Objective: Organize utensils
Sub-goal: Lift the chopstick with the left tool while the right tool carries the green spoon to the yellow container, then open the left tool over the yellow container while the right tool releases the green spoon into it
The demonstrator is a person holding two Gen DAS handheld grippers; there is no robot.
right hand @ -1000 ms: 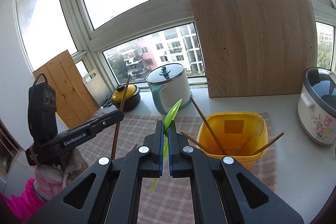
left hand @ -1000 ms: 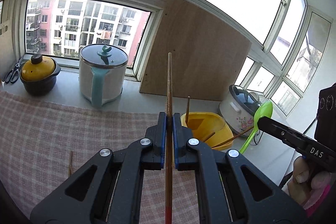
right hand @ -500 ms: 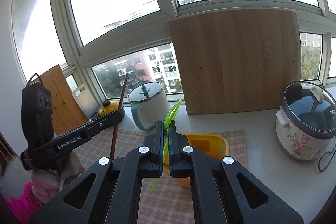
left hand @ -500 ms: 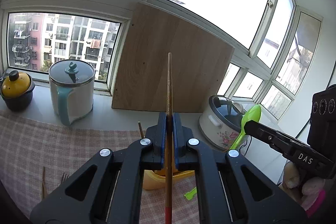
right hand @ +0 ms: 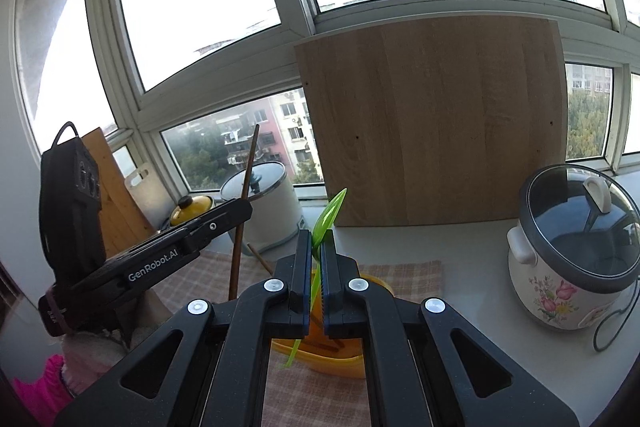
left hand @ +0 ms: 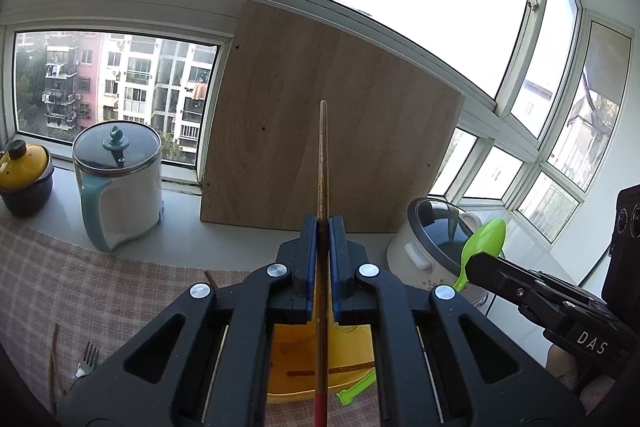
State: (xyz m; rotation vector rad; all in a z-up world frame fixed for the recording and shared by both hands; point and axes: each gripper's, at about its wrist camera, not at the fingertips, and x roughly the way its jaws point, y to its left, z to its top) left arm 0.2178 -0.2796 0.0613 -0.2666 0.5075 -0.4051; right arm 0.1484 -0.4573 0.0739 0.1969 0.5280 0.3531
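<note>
The left tongs are clamped tight on a wooden chopstick, held upright above the yellow tub. The right tongs pinch a green plastic spoon, its bowl up and its handle hanging over the same tub. More chopsticks lie inside the tub. A fork lies on the checked cloth on the table.

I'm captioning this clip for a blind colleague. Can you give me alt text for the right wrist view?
The right tongs grip a bright green plastic spoon upright above a yellow plastic tub on a checked cloth. To the left, the left tongs hold a long brown wooden chopstick. Behind stand a light wooden board and a floral white rice cooker by the windows.
</note>
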